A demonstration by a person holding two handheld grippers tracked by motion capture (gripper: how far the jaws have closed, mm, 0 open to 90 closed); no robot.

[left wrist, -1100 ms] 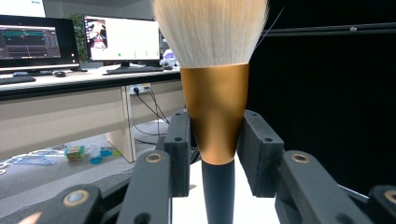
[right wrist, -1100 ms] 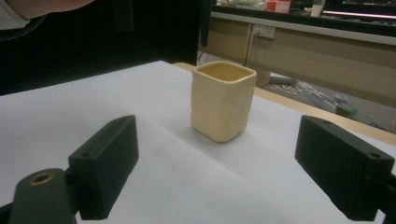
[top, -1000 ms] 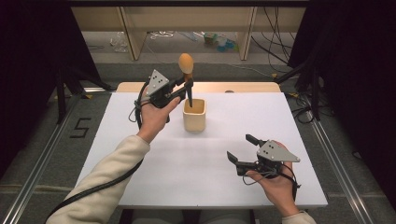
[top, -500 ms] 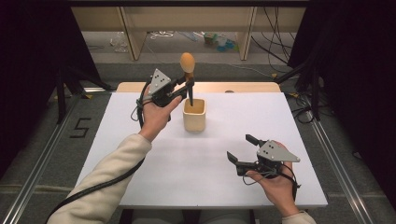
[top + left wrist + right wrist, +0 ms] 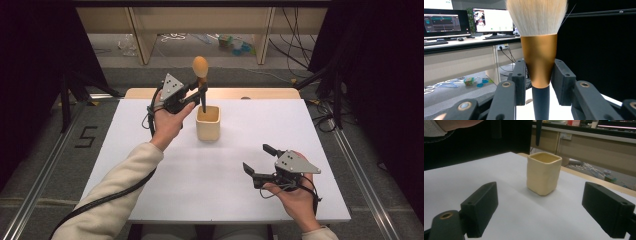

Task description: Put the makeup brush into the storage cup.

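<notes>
Jaws of our left gripper (image 5: pixel 199 93) clamp the brush (image 5: pixel 538 50) upright, its handle end just above the cup (image 5: pixel 208 123). Our right gripper (image 5: pixel 257 161) gapes wide, nothing between its jaws, cup well ahead on the bench (image 5: pixel 200 180).

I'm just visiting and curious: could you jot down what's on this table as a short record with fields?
Table: white top
Cup: cream, square, upright near the table's middle
Brush: upright, bristles up, dark handle end above the cup's mouth
Left gripper: shut on the brush, at its gold ferrule
Right gripper: open, holding nothing, low over the table near its front right
</notes>
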